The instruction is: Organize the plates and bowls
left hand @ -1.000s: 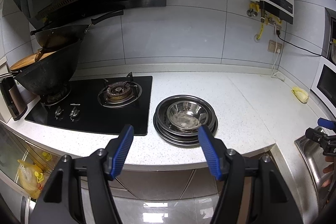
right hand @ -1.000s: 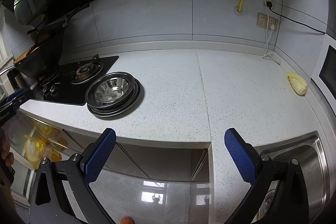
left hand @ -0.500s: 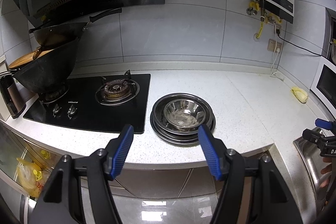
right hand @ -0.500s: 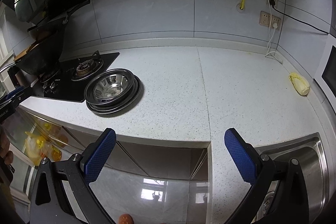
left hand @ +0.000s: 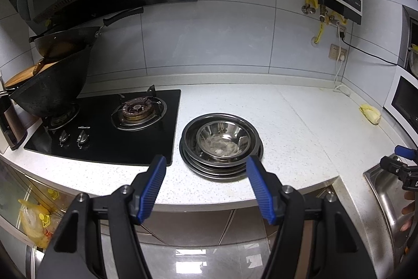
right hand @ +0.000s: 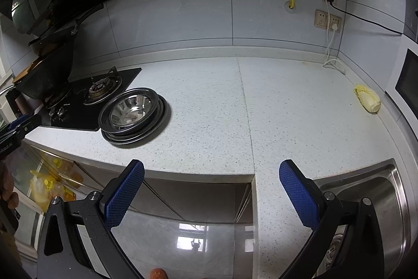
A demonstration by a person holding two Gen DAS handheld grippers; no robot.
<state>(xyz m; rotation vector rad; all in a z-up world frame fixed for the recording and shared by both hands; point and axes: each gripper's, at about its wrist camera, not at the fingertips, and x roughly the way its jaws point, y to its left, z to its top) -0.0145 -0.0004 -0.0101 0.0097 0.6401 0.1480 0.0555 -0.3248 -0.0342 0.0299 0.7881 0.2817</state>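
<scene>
A stack of steel plates [left hand: 209,166] sits on the white speckled counter beside the hob, with a steel bowl [left hand: 222,140] nested on top. In the right wrist view the same stack [right hand: 135,132] and bowl [right hand: 129,113] lie at the left. My left gripper [left hand: 205,164] hovers open in front of the counter's edge, just short of the stack, nothing between its blue pads. My right gripper [right hand: 211,169] is open too, held off the counter's front edge near the sink corner, and it shows at the far right of the left wrist view [left hand: 399,158].
A black gas hob [left hand: 109,127] with a dark wok [left hand: 49,93] stands left of the stack. A steel sink [right hand: 376,195] is set into the counter at the right. A yellow cloth [right hand: 367,98] lies by the white appliance. A cable hangs from wall sockets [right hand: 327,20].
Both views have crept slightly closer to the counter, so the stack sits a little lower in the frames. Neither gripper has changed its opening.
</scene>
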